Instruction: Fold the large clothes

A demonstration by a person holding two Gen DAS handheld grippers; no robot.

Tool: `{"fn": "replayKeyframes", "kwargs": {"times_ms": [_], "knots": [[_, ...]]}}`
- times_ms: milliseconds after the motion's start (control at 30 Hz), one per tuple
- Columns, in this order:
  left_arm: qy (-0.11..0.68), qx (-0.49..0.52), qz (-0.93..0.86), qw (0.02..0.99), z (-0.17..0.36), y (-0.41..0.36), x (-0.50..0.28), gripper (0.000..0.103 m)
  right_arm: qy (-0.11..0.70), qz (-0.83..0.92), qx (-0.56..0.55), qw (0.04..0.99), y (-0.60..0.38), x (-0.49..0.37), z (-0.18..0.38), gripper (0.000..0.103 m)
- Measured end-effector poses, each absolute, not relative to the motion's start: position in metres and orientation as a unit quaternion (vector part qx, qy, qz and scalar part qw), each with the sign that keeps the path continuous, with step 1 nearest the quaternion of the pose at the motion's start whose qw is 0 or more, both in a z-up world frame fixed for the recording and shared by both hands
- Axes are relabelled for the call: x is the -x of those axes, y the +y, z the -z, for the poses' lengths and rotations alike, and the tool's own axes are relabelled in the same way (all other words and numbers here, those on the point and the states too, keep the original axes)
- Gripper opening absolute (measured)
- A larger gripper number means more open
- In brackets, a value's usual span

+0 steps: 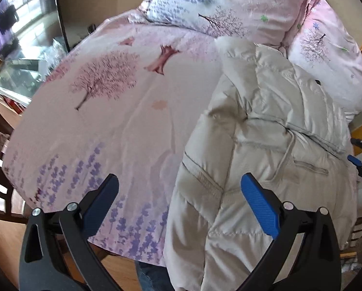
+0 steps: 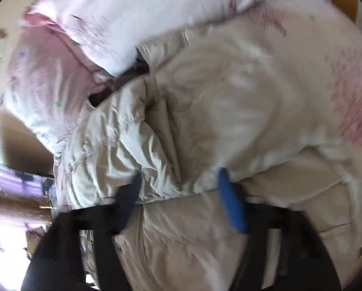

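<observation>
Beige quilted jacket (image 1: 265, 145): lies folded over on the right side of my bed's pink tree-print cover (image 1: 113, 101), collar end far, near two matching pillows (image 1: 229, 4). My left claw (image 1: 181, 203): jaws wide, empty, hovering over the jacket's near left edge. My right claw (image 2: 178, 194): jaws apart over the jacket, seemingly gripping nothing, though that view is blurred.

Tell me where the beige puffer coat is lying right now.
In the left wrist view the beige puffer coat lies on the right side of the floral bedsheet, its collar end toward the pillows and its near end draped over the bed's edge.
</observation>
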State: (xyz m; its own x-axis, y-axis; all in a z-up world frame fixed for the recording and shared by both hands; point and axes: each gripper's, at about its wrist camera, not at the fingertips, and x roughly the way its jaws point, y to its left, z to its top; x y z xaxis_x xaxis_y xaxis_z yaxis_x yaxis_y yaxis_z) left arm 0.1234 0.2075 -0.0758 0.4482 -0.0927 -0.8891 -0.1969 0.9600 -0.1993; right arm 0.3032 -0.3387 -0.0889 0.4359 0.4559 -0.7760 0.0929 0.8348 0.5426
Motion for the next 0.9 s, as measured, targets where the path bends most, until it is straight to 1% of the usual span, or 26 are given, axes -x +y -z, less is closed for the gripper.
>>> {"fn": "replayKeyframes", "kwargs": {"times_ms": [67, 167, 267, 433, 533, 700, 767, 833, 900], "knots": [[0.529, 0.134, -0.022, 0.838, 0.078, 0.207, -0.122, 0.101, 0.51, -0.116, -0.253, 0.814, -0.359, -0.288, 0.081, 0.074], [0.541, 0.12, -0.007, 0.832, 0.082, 0.205, -0.119, 0.101, 0.522, -0.096, -0.251, 0.809, -0.398, -0.266, 0.086, 0.074], [0.551, 0.122, 0.009, 0.826, 0.087, 0.205, -0.117, 0.101, 0.543, -0.06, -0.259, 0.796, -0.441, -0.249, 0.103, 0.074], [0.573, 0.156, 0.045, 0.804, 0.096, 0.207, -0.115, 0.1, 0.589, -0.053, -0.305, 0.747, -0.5, -0.215, 0.139, 0.075], [0.581, 0.169, 0.056, 0.794, 0.1, 0.208, -0.115, 0.1, 0.606, -0.064, -0.334, 0.719, -0.518, -0.201, 0.157, 0.075], [0.606, 0.213, 0.091, 0.761, 0.112, 0.208, -0.113, 0.096, 0.607, -0.107, -0.393, 0.682, -0.527, -0.192, 0.177, 0.075], [0.619, 0.227, 0.102, 0.745, 0.119, 0.206, -0.111, 0.096, 0.614, -0.121, -0.401, 0.669, -0.528, -0.188, 0.183, 0.075], [0.627, 0.23, 0.107, 0.737, 0.123, 0.204, -0.108, 0.092, 0.623, -0.132, -0.399, 0.66, -0.527, -0.184, 0.189, 0.075], [0.628, 0.23, 0.109, 0.735, 0.123, 0.203, -0.106, 0.091, 0.631, -0.151, -0.397, 0.649, -0.521, -0.182, 0.193, 0.075]]}}
